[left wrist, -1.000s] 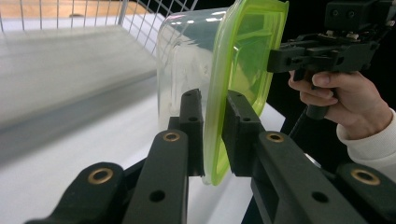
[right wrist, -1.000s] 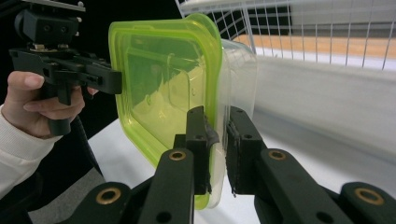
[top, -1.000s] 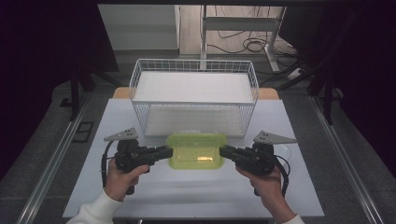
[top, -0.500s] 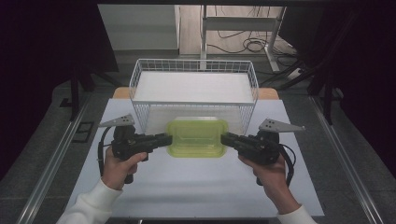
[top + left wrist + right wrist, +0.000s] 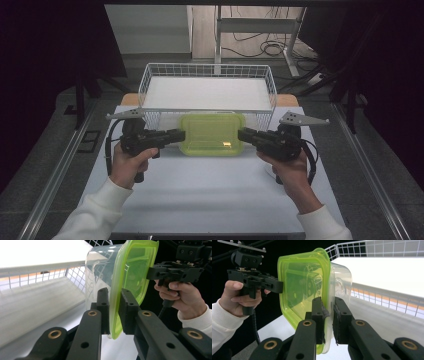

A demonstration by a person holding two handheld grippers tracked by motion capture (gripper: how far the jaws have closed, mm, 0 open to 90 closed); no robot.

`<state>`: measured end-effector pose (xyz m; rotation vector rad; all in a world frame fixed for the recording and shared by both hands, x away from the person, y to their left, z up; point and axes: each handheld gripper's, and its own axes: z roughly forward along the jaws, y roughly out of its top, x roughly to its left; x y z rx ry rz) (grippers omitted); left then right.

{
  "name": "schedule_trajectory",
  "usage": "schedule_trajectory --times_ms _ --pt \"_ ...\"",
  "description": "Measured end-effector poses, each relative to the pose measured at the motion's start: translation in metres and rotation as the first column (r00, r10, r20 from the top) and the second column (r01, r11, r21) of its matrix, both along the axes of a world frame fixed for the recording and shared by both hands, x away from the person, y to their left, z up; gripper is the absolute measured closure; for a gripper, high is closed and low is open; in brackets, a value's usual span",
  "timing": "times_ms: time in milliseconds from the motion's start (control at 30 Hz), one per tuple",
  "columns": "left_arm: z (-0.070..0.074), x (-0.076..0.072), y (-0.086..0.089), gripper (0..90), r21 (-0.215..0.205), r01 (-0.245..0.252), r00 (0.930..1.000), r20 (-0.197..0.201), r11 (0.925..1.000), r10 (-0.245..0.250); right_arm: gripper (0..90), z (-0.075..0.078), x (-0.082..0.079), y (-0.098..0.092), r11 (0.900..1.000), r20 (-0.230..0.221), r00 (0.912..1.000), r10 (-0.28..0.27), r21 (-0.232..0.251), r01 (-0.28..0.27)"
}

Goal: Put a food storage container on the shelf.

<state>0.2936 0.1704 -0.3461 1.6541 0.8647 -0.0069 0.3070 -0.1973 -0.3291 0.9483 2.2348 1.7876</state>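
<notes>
1. High view: a clear container with a green lid (image 5: 212, 133) hangs between the left gripper (image 5: 176, 136) and the right gripper (image 5: 244, 135), held off the bench (image 5: 200, 195) near its far edge, just in front of the near wall of the white wire basket (image 5: 150, 80). The basket stands at the far edge of the bench; only a white flat floor shows inside it. Through the lid the container looks empty, apart from a small bright glint.

2. Left gripper view: the jaws of the left gripper (image 5: 113, 312) pinch the rim of the container (image 5: 125, 272), one pad on the clear tub side, the other on the green lid side. The container appears on edge here, its clear tub turned toward the basket (image 5: 50, 272). At the far end the right gripper (image 5: 155, 273), held in a hand (image 5: 182, 295), grips the opposite rim.

3. Right gripper view: the jaws of the right gripper (image 5: 328, 317) pinch the near rim of the container (image 5: 304, 282) in the same way. The left gripper (image 5: 278, 286) clamps the far rim. Nothing solid shows inside the tub. The basket (image 5: 387, 250) lies beyond.
</notes>
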Motion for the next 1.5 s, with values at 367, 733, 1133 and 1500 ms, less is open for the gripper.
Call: schedule_trajectory --times_ms 367,733,1133,1500 --pt "0.022 0.03 0.007 80.4 -0.006 -0.005 1.0 0.003 1.0 0.005 80.2 0.02 0.027 0.006 1.0 0.019 0.9998 -0.007 0.013 0.007" --pt "0.032 0.076 0.015 80.6 -0.029 0.016 0.9981 -0.058 0.9995 -0.018 80.1 0.034 0.073 0.012 1.0 -0.055 0.9985 -0.007 0.028 0.008" --pt "0.032 0.126 0.02 81.1 -0.067 0.004 0.9877 -0.156 0.9977 -0.015 80.2 0.042 0.116 0.017 0.999 -0.134 0.9906 -0.025 0.045 0.032" --pt "0.022 0.147 0.023 81.2 -0.059 -0.023 0.9761 -0.217 0.998 0.01 80.4 0.024 0.141 0.019 0.996 -0.242 0.9698 -0.027 0.078 0.047"
